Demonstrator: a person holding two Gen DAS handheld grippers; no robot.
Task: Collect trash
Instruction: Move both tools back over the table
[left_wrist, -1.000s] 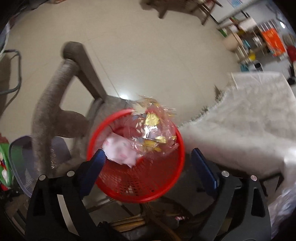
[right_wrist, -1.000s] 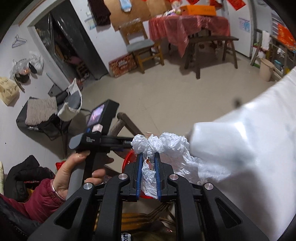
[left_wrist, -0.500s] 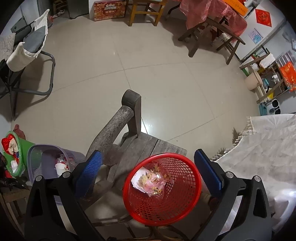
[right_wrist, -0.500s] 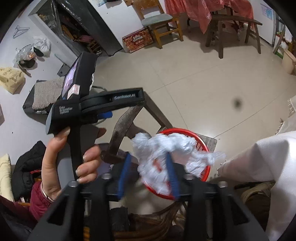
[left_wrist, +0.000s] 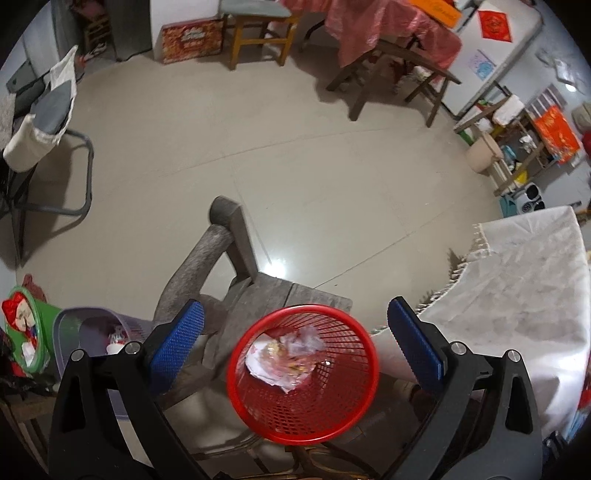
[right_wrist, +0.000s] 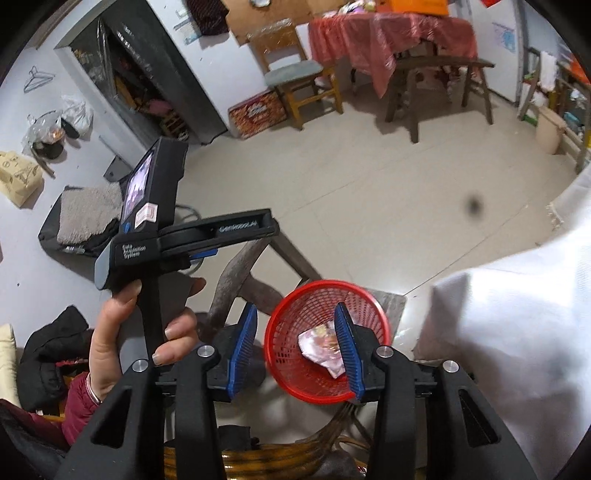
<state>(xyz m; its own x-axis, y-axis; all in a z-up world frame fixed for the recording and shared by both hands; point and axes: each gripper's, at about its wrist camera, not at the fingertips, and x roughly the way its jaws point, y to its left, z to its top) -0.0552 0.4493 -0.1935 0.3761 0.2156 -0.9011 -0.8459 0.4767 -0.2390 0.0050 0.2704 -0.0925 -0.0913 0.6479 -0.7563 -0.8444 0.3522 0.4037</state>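
Both grippers, the left gripper (left_wrist: 295, 339) wide and the right gripper (right_wrist: 295, 345) half-parted, hung empty above the red mesh basket (left_wrist: 332, 417) of crumpled wrappers (left_wrist: 284, 358).

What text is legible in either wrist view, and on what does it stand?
"GenROBOT.AI": on the side bar of the left gripper, partly blurred, so this is my best reading.
"Data Acquisition System": on that gripper's grey body, small but readable.
Sticker under its screen: too small to read.
Red printed carton on the floor: print blurred.
Red wall poster: characters unreadable.
Tan bag by the wall: markings unreadable.
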